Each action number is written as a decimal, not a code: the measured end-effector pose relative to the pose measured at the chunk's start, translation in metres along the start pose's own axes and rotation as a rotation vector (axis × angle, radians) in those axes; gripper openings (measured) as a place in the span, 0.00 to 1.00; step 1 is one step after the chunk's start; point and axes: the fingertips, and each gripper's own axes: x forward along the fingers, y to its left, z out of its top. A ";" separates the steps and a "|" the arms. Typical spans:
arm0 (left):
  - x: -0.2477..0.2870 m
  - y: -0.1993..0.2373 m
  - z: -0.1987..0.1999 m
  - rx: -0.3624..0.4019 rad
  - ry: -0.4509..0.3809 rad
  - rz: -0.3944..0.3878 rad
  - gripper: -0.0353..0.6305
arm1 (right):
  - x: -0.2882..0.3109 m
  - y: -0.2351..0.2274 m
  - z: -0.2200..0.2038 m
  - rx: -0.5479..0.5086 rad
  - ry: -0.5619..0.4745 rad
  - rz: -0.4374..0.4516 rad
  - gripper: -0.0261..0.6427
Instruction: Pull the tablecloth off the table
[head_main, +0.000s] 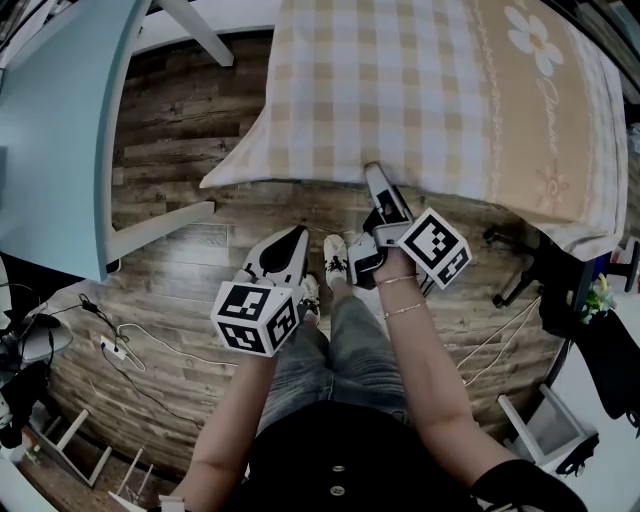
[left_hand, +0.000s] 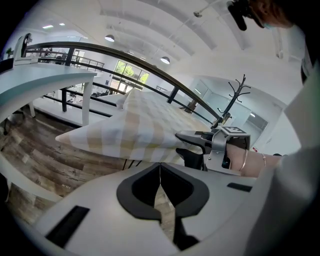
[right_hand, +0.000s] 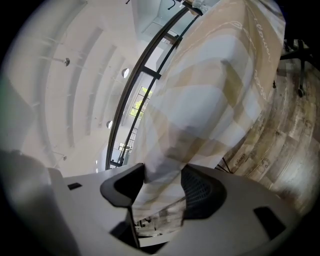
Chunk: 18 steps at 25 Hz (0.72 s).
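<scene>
Right gripper (head_main: 375, 178): your jaws are clamped on the cloth's near edge.
Left gripper (head_main: 298, 235): your jaws are pressed together, empty, above the floor (head_main: 180, 130).
Cloth (head_main: 400, 90): checked, draped over the table, hiding it; near-left corner overhangs.

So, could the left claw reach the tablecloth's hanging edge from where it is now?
Probably yes. The left claw sits short of the tablecloth edge, with only floor showing between them. Its jaws are together and empty, so it would need to open. The right claw grips that edge.
</scene>
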 end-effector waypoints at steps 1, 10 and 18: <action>0.000 0.000 0.001 0.004 0.000 -0.001 0.08 | 0.000 0.000 -0.001 0.011 -0.001 0.003 0.40; -0.009 0.000 0.001 0.009 -0.011 -0.001 0.08 | -0.012 0.000 -0.007 0.086 -0.021 0.012 0.30; -0.028 -0.001 -0.006 0.056 -0.023 -0.010 0.08 | -0.035 0.006 -0.008 -0.018 -0.036 0.034 0.08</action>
